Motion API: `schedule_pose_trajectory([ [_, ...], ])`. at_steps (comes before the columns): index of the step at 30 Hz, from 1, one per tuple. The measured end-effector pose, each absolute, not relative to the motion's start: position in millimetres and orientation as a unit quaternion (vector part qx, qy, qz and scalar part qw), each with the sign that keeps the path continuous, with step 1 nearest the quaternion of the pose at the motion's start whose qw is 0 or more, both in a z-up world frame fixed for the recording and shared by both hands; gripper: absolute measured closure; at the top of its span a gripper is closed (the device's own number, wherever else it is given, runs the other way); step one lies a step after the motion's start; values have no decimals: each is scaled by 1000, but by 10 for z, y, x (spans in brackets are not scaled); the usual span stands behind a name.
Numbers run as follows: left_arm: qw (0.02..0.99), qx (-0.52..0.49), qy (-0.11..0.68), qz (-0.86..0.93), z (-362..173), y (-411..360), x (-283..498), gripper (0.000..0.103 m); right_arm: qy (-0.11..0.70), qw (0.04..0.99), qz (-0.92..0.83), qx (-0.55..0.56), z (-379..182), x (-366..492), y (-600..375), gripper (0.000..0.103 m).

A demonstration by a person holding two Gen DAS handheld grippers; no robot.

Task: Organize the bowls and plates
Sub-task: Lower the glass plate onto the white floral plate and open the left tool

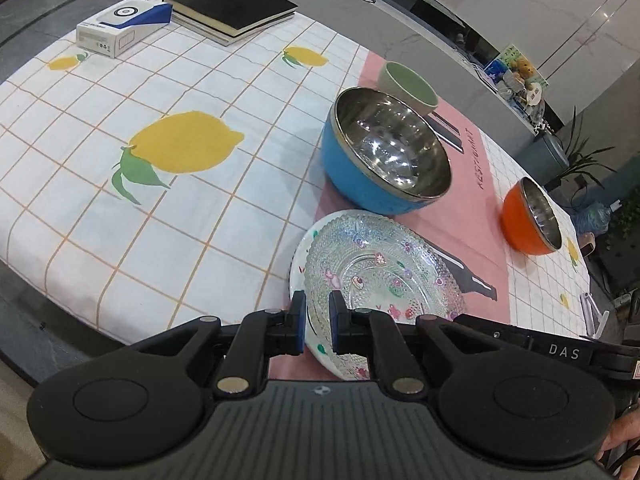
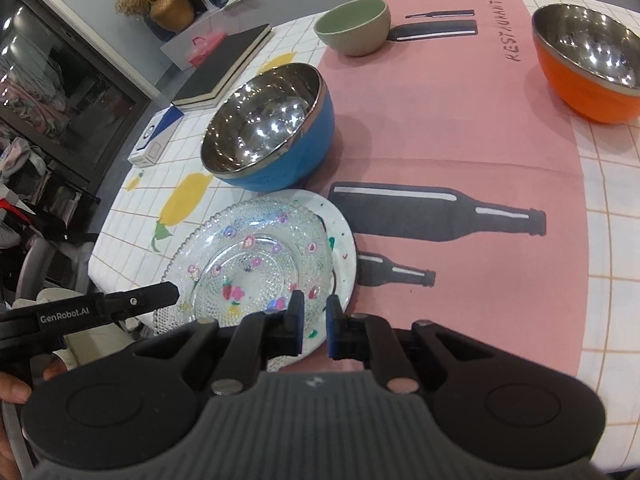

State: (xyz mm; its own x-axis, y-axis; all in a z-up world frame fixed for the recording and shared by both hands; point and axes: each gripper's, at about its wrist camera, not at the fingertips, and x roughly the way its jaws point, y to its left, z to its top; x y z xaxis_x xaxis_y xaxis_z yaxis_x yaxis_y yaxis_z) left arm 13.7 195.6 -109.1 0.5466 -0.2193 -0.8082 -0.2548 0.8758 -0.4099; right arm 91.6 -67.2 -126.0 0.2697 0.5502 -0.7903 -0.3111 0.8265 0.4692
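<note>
A clear beaded glass plate (image 1: 380,272) (image 2: 256,256) lies on a white patterned plate (image 1: 298,260) (image 2: 344,240) at the near edge of the pink placemat (image 1: 460,208) (image 2: 460,120). My left gripper (image 1: 317,322) straddles the near rims of both plates, jaws narrowly apart. My right gripper (image 2: 313,326) straddles the white plate's rim on the other side, also narrowly open. Behind the plates stand a blue steel-lined bowl (image 1: 384,152) (image 2: 268,124), a green ceramic bowl (image 1: 410,86) (image 2: 354,26) and an orange steel-lined bowl (image 1: 530,216) (image 2: 592,64).
A black notebook (image 1: 232,6) (image 2: 224,68) and a white and blue box (image 1: 120,28) (image 2: 154,140) lie at the far side of the lemon-print tablecloth (image 1: 160,160). A grey counter (image 1: 440,28) runs behind. The table edge is close below both grippers.
</note>
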Motion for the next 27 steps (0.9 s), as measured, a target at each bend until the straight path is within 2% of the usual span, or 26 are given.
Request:
schedule_pose_trajectory([
  [27,844,-167,509,18,-1213,1805,318,90,531,809,249,48,-1331,963,-473,97],
])
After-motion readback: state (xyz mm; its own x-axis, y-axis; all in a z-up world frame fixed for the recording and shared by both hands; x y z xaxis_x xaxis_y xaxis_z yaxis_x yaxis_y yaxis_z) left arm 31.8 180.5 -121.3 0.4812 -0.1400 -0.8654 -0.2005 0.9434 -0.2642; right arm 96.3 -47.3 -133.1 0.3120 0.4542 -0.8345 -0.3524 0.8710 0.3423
